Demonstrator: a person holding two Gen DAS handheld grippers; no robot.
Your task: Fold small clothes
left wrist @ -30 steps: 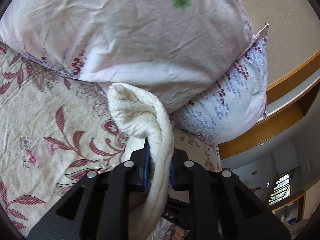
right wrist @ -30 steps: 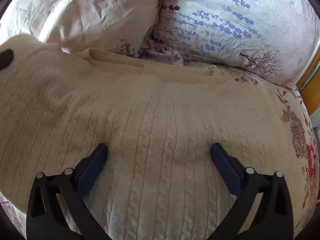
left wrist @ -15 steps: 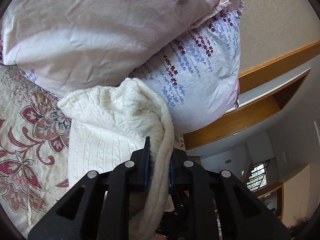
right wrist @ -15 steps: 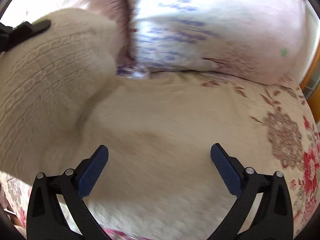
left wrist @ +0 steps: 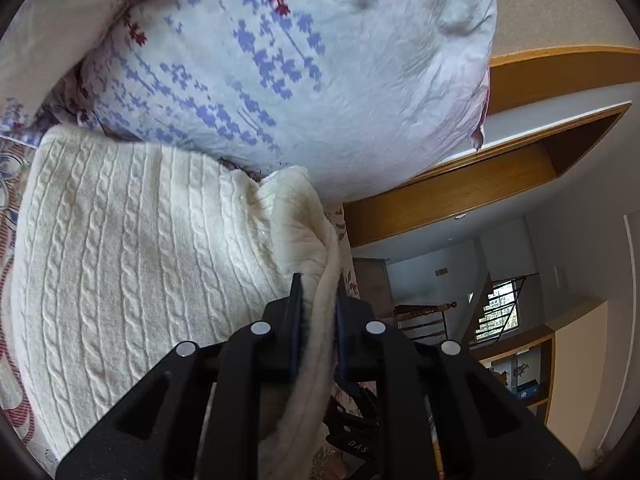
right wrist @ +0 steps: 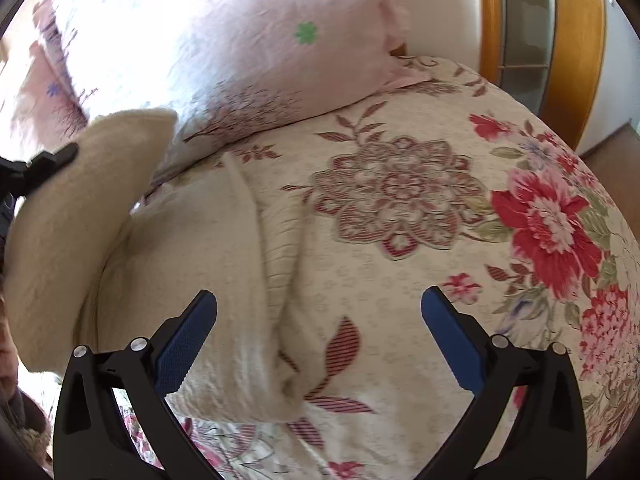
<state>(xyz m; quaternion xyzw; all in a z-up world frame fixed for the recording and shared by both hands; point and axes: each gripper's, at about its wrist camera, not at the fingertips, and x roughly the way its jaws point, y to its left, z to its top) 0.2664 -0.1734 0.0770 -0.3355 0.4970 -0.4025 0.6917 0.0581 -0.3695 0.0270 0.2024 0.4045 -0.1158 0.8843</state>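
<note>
- The sweater [left wrist: 132,264], cream cable knit, lies on the floral bedspread [right wrist: 400,208] just near of the pillows [left wrist: 288,80], with one side lifted and draped over the rest.
- The left gripper [left wrist: 318,312] is clamped on a doubled edge of the sweater; cloth fills the narrow gap between its blue pads.
- The right gripper [right wrist: 318,332] hangs over the sweater's right edge with its jaws wide apart, holding nothing.
- Handling, as I judge it: the knit is soft, thick and limp. It will sag and stretch under its own weight and will not keep a crease unless pressed flat.
- It looks light and not slippery; the ribbed texture should give the pads good bite.
- Best hold: a hem or side seam, pinching both layers, with the free gripper taking the matching corner so the fold lands square.
- Risk: a one-sided pull may skew or bunch the knit.
</note>
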